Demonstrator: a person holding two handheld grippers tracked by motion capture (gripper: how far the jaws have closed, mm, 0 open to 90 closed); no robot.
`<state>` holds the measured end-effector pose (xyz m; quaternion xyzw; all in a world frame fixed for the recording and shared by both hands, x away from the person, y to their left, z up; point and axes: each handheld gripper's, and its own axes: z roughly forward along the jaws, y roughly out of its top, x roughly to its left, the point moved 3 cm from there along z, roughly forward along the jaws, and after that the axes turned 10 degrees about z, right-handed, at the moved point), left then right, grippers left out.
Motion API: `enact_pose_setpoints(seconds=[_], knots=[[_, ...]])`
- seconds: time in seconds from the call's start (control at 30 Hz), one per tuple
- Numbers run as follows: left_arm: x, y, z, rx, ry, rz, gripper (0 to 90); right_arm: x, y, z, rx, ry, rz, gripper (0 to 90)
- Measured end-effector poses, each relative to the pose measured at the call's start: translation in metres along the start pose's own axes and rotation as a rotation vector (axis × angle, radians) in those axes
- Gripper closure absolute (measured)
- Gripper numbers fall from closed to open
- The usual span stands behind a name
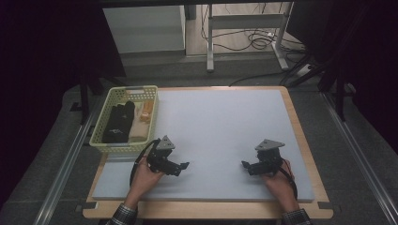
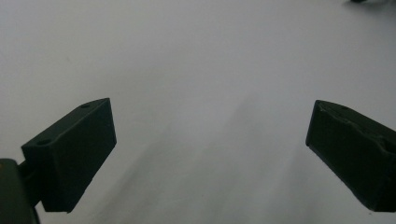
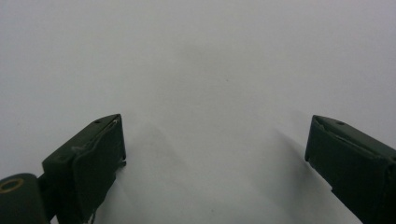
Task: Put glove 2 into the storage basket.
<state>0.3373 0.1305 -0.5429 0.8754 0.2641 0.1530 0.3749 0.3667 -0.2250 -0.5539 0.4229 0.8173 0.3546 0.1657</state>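
High view frames a pale grey mat (image 1: 220,131) laid over a wooden table (image 1: 300,136), and at the mat's far left corner a yellow lattice basket (image 1: 109,145) is set, partly over the mat's edge. Inside the basket a black glove-like fabric item (image 1: 117,123) is seen at the left, a cream-coloured piece (image 1: 139,129) beside it, and a small orange object (image 1: 146,112) against the right wall; what these are exactly cannot be told. The left gripper (image 1: 184,166) is held low over the mat's near left part, just beside the basket's near right corner, its jaws pointed toward the middle of the mat. The right gripper (image 1: 244,165) is held at the near right part, well apart from the basket, its jaws turned toward the left gripper. Both forearms are brought in from the near edge, with checked sleeves (image 1: 123,214) at the wrists. From the left gripper view and the right gripper view, each pair of black jaws is seen spread wide with nothing between them but bare mat.
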Motion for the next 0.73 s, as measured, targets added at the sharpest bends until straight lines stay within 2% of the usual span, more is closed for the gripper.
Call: enact_pose_setpoints(seconds=[0.33,0.4,0.73], knots=[[-0.006,-0.012,0.015,0.051,0.001,0.011,1.5,0.0,0.0,0.0,-0.001,-0.001,-0.001,4.7],[-0.01,-0.013,0.023,0.078,-0.001,0.024,1.1,0.0,0.0,0.0,0.001,0.0,0.0,4.7],[-0.011,-0.014,0.025,0.079,0.006,0.022,0.0,0.0,0.0,0.0,0.001,0.003,0.004,4.8]])
